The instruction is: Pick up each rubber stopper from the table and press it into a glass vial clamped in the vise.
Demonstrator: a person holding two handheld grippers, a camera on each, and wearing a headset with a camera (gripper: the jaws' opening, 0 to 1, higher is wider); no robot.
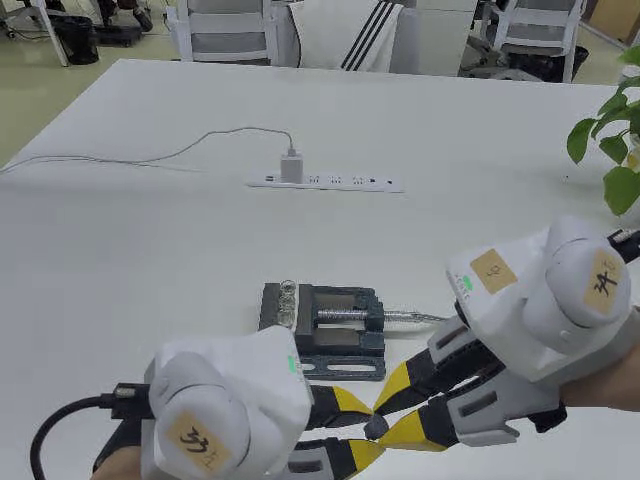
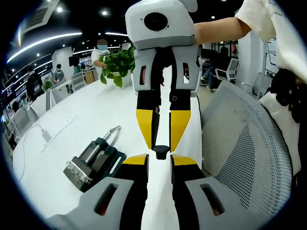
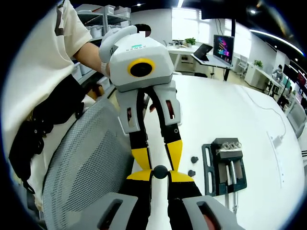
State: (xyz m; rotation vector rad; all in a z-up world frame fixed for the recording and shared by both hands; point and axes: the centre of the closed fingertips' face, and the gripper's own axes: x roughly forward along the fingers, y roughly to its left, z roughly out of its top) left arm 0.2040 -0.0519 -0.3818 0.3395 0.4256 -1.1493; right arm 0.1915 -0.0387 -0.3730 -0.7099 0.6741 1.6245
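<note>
A small dark rubber stopper (image 2: pixel 161 152) hangs above the table's near edge where my two grippers meet tip to tip. My right gripper (image 3: pixel 159 176) has its yellow fingertips closed on the stopper (image 3: pixel 159 171). My left gripper (image 2: pixel 160 160) faces it with its jaws narrowly apart around the stopper's lower end; a grip there is unclear. In the head view both sets of tips meet around the stopper (image 1: pixel 377 427). The dark vise (image 1: pixel 335 325) sits just beyond, with clear glass vials (image 1: pixel 288 300) clamped at its left end. Two more stoppers (image 3: pixel 194 159) lie on the table beside the vise (image 3: pixel 223 165).
A white power strip (image 1: pixel 325 182) with a plugged charger and grey cable lies behind the vise. A green plant (image 1: pixel 612 140) stands at the right edge. A grey mesh chair (image 2: pixel 244 143) is below the grippers, off the table's near edge.
</note>
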